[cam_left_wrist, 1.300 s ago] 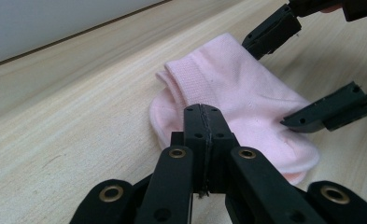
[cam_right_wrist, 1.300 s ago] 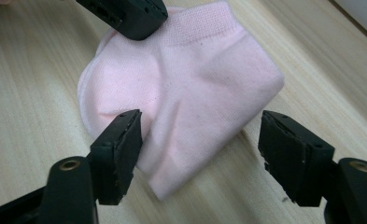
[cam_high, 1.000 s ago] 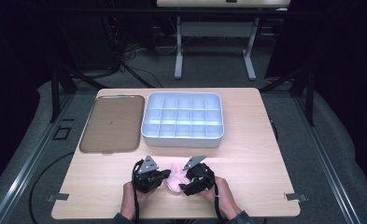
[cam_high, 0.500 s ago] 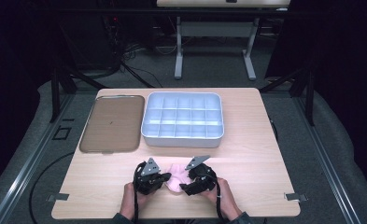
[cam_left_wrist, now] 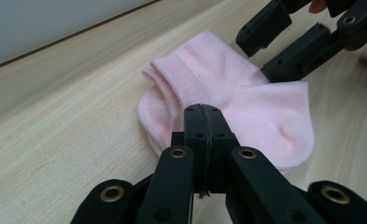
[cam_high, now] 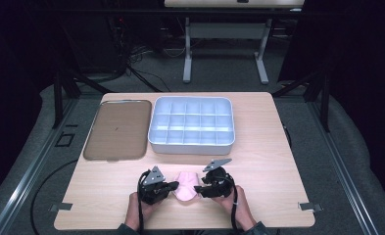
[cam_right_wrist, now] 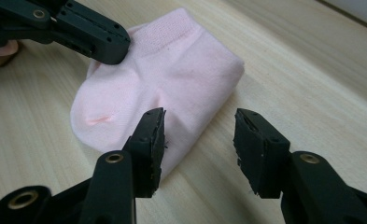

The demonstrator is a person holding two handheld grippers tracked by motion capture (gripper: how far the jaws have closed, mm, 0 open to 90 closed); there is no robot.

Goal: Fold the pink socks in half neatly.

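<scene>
Sock [cam_high: 185, 186], pink and folded, lies flat on the desk [cam_high: 273, 161] near its front edge, between the two grippers and well apart from the white divided tray [cam_high: 192, 126] and the brown lid [cam_high: 115, 129] behind it. Left gripper [cam_left_wrist: 202, 122] has its jaws pressed tight together at the sock's near edge; the left gripper view shows them shut on the sock, pinching a fold of the fabric, though how much cloth is caught is hard to tell. Right gripper [cam_right_wrist: 199, 140] has just been closing: in the earlier high views its jaws stand wider, and now they are at a middling gap. The right gripper view shows one jaw over the sock's edge and the other over bare wood, so part of the sock lies between them, but the pads do not press on it yet. Both hands barely shift across the three high views, and the sock keeps its place. My read: the left side already anchors the sock and the right is coming in for a second pinch on the opposite edge, likely to fold or lift it. Risk: the right jaws may close on too little cloth and slip off.
</scene>
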